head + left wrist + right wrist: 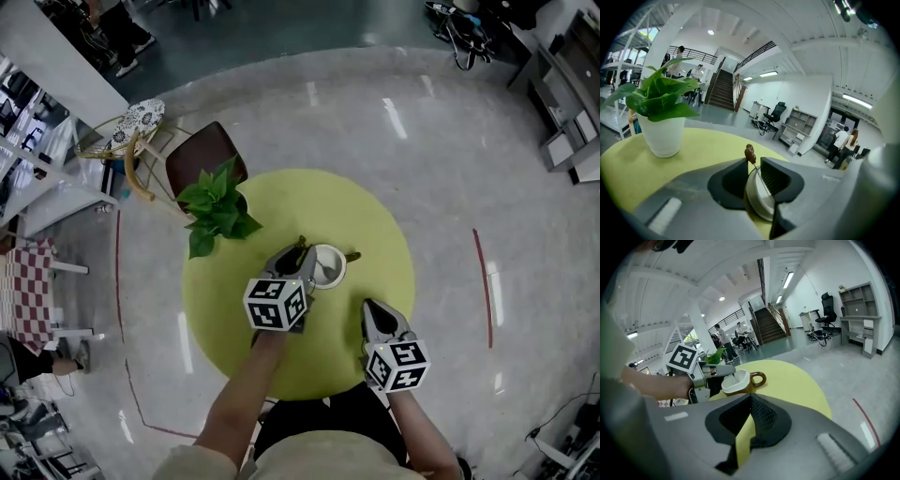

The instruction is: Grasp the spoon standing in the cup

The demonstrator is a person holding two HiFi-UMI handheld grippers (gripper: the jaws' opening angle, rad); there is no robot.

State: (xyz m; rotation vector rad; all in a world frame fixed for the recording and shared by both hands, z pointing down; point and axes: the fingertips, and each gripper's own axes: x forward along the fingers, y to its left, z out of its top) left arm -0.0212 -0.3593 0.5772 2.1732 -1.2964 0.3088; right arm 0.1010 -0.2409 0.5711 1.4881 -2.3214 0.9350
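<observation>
The spoon stands in the cup near the middle of the table, leaning toward 10 o'clock in the head view. My left tongs stand apart on either side of its thin shank, though I can't quite tell whether one pad brushes it, and my right tongs sit closed on nothing at the cup's 5 o'clock. I judge the spoon light, stiff and slick, apt to pivot against the rim, so I'd pinch just under its brown knob, clear of the breakable-looking cup.
</observation>
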